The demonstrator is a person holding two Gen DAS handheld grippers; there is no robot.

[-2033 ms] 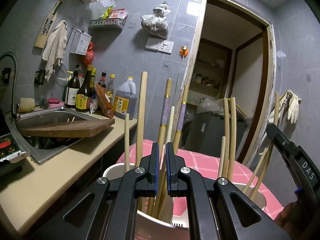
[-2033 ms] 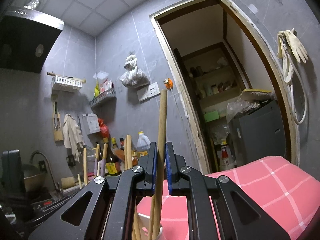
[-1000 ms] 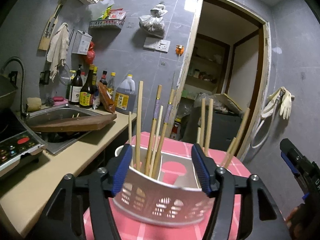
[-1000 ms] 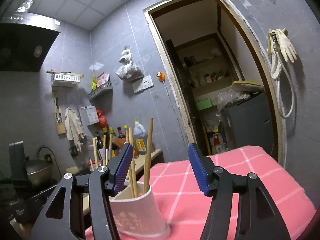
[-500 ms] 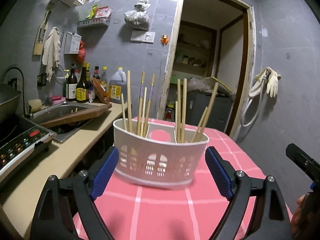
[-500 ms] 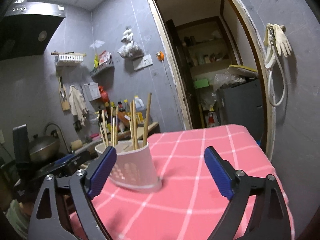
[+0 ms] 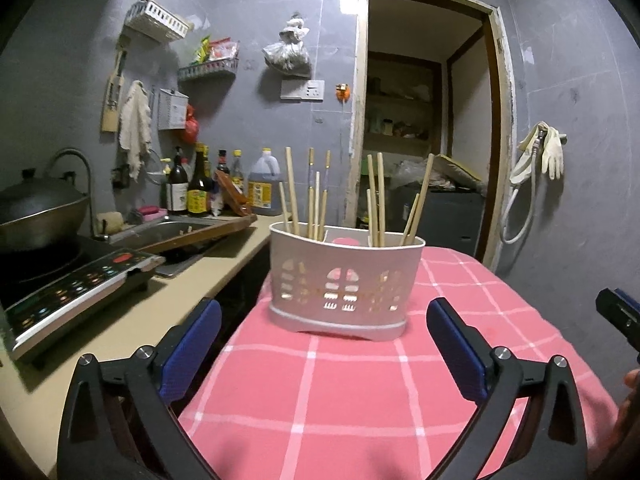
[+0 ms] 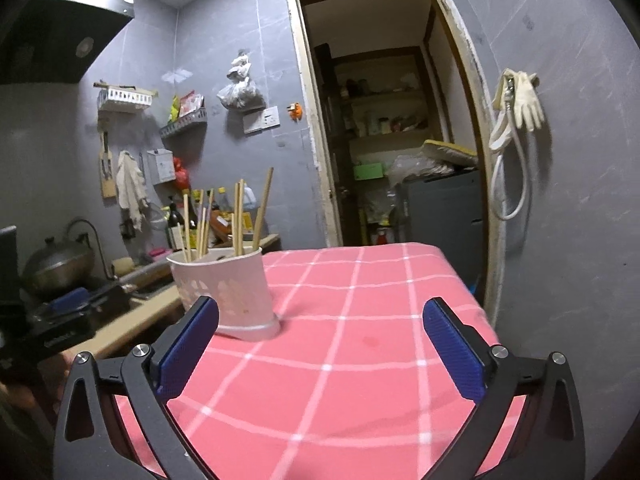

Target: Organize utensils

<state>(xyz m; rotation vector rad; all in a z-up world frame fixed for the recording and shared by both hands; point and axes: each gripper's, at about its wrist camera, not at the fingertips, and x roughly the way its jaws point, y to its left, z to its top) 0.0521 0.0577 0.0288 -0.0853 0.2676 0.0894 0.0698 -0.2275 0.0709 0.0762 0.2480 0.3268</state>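
A white slotted holder point(image 7: 346, 282) stands on a pink checked tablecloth point(image 7: 360, 392). Chopsticks point(image 7: 294, 196) stand upright in the holder's left part, and more lean in its right part. The left gripper point(image 7: 324, 344) sits in front of the holder, its jaws having just been opening, now wide apart with nothing between them. Left of the holder run a counter point(image 7: 160, 312), a sink point(image 7: 168, 232) and bottles point(image 7: 200, 188). The right gripper's tip point(image 7: 622, 316) shows to the holder's right.
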